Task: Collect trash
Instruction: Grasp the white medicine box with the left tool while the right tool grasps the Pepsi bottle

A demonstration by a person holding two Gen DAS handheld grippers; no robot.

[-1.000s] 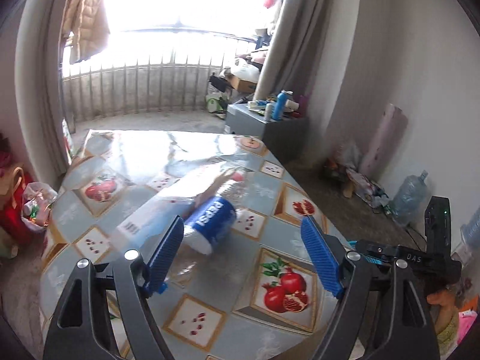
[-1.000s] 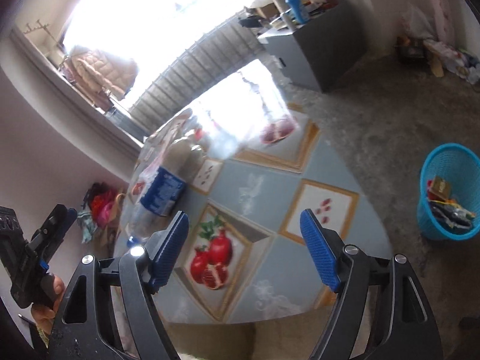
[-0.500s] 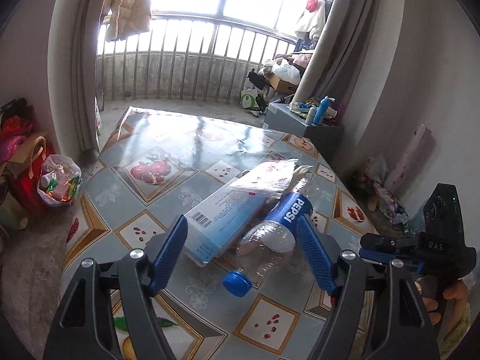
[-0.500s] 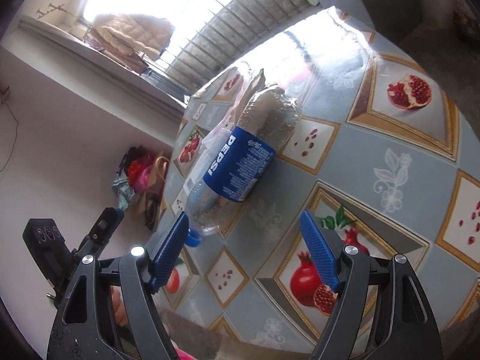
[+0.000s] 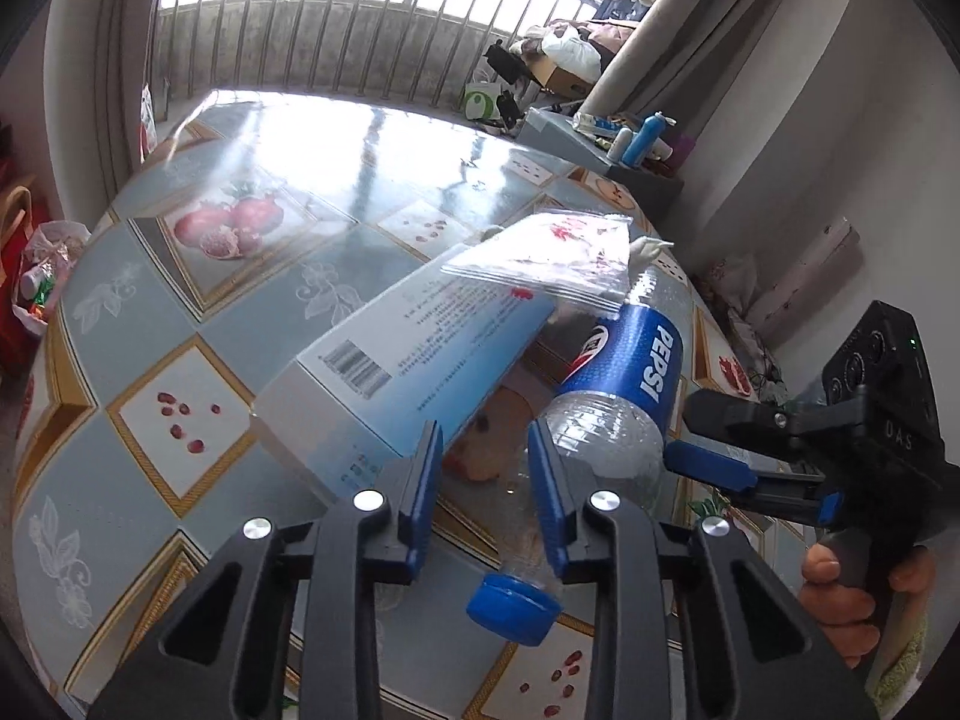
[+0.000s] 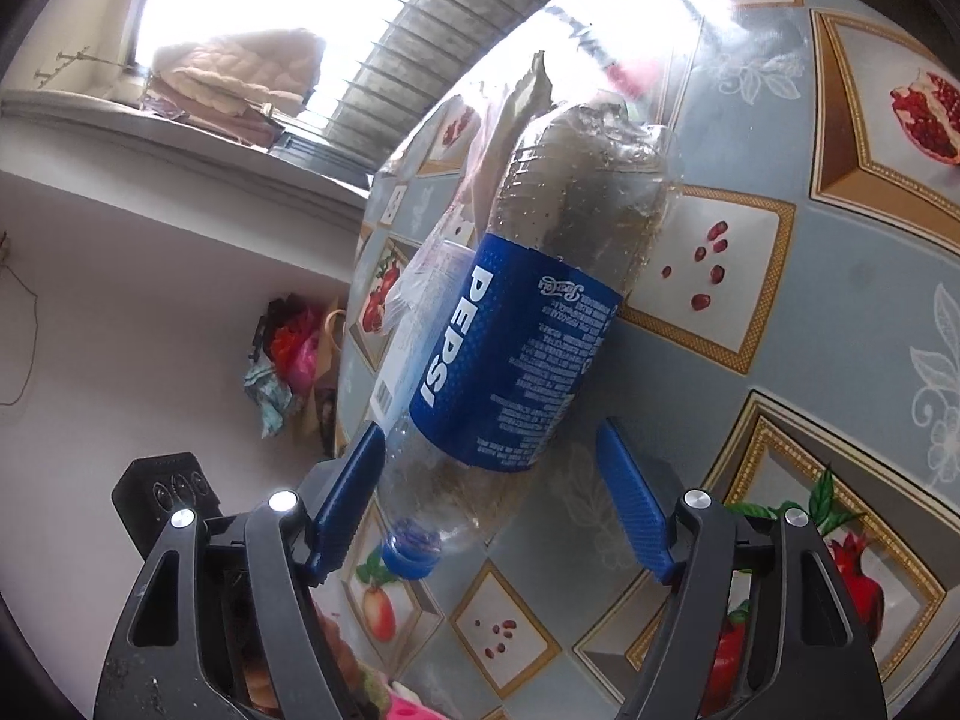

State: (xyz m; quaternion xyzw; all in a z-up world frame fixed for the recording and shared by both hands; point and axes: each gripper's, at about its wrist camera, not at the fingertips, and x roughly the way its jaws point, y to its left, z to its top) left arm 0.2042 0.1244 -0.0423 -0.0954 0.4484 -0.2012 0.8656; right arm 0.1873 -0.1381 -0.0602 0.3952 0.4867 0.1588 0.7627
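An empty Pepsi bottle [image 5: 630,366] with a blue cap [image 5: 513,609] lies on the pomegranate-patterned table [image 5: 180,420]. A pale blue carton [image 5: 408,372] lies beside it, and a clear plastic bag [image 5: 540,258] rests across both. My left gripper [image 5: 486,468] hovers over the bottle's neck with its jaws closing. The neck runs under the right pad, and neither pad visibly presses on it. My right gripper [image 6: 495,504] straddles the bottle [image 6: 522,354] near its shoulder. Its left pad sits at the bottle's edge and its right pad stands clear. It shows from the side [image 5: 690,438] in the left wrist view.
A grey cabinet [image 5: 600,144] with bottles on it stands past the table's far right corner. Bags [image 5: 42,276] sit on the floor to the left. A hand [image 5: 840,588] grips the right tool at the table's near right edge. A barred window runs behind.
My left gripper has dropped down close over the bottle's neck and its jaws have narrowed a lot. My right gripper has moved in until the bottle lies between its fingers.
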